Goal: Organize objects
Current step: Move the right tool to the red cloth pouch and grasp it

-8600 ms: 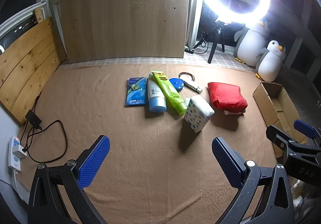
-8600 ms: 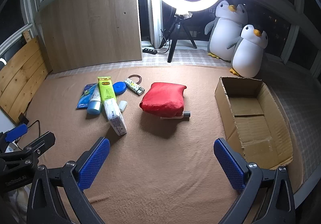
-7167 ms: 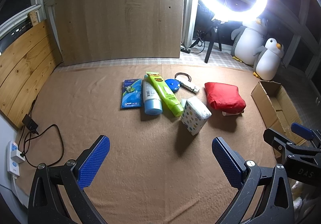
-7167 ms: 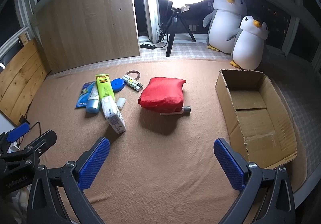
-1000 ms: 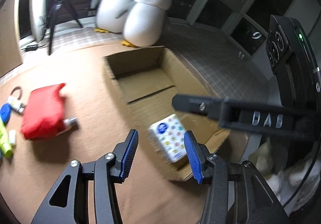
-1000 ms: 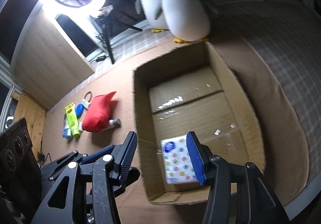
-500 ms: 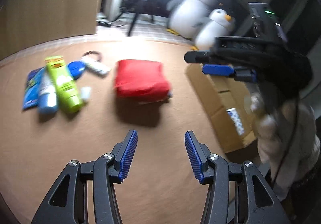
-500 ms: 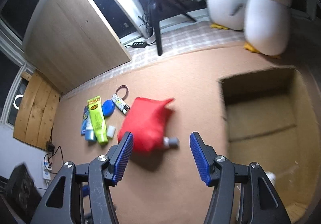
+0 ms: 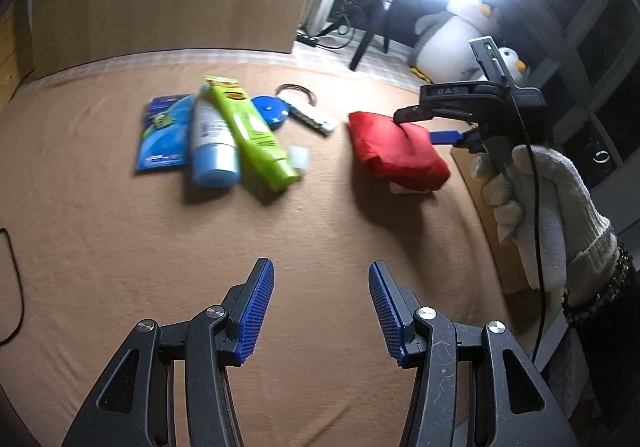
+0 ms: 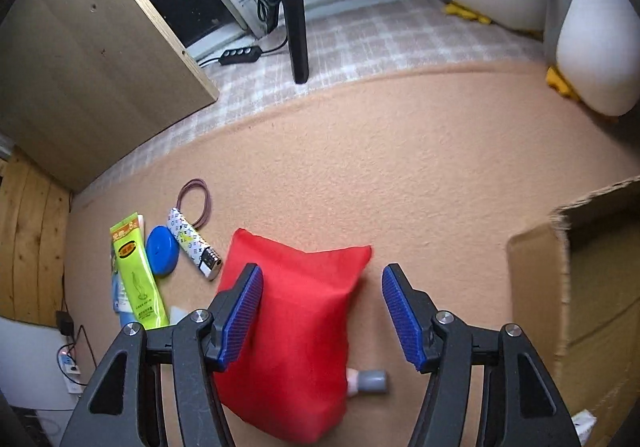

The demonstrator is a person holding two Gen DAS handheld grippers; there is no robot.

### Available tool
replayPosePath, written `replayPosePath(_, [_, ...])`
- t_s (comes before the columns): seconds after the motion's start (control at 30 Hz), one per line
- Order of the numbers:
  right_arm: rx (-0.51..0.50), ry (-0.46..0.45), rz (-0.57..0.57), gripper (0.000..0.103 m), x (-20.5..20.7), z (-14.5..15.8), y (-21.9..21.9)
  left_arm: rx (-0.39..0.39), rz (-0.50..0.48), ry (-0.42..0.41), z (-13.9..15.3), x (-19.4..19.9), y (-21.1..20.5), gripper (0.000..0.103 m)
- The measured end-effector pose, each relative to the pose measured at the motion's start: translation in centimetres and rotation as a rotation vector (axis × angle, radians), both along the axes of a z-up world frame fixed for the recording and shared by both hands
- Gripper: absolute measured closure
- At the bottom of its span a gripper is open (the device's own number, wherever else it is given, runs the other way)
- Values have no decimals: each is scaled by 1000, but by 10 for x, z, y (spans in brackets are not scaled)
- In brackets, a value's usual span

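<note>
Because the red pouch (image 10: 296, 331) looks soft and light, lying just left of the cardboard box (image 10: 576, 287), grip its bulging middle; the empty right gripper (image 10: 322, 317) is opening above it, while the left gripper (image 9: 320, 309) hangs released.

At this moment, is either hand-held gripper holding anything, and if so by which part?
Nothing is held. The left hand-held gripper is open over bare blanket. The right hand-held gripper hangs above the red pouch, jaws opening, pads not pressing it.
</note>
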State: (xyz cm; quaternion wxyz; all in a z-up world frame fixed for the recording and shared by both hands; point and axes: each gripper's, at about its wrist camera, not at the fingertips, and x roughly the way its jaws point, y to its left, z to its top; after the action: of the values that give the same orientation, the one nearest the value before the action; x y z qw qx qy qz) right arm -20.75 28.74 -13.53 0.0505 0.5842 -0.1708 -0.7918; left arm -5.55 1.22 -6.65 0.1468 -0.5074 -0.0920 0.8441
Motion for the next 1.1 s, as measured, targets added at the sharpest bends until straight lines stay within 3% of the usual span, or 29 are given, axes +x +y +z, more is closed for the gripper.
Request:
replayPosePath(0.23, [-48,-6,64,45,6,-5,-20,9,8,-3,0,-7,-6,50])
replayPosePath(0.4, [-66,7,116,58,16,-1,-35,8,0,-5,-1,-10,-2,50])
replayPosePath(0.57, [-93,6,170,63,31,4,-52,9,1,-8,-3,-12,0,50])
replayPosePath(0.8, [-128,-14,250,64,61,2,-79,11,2,-20,-9,-10,1,50])
replayPosePath(1.1, [-226,-61,335,65,102,-4,-78,42,-38,-69,-24,0,6,45])
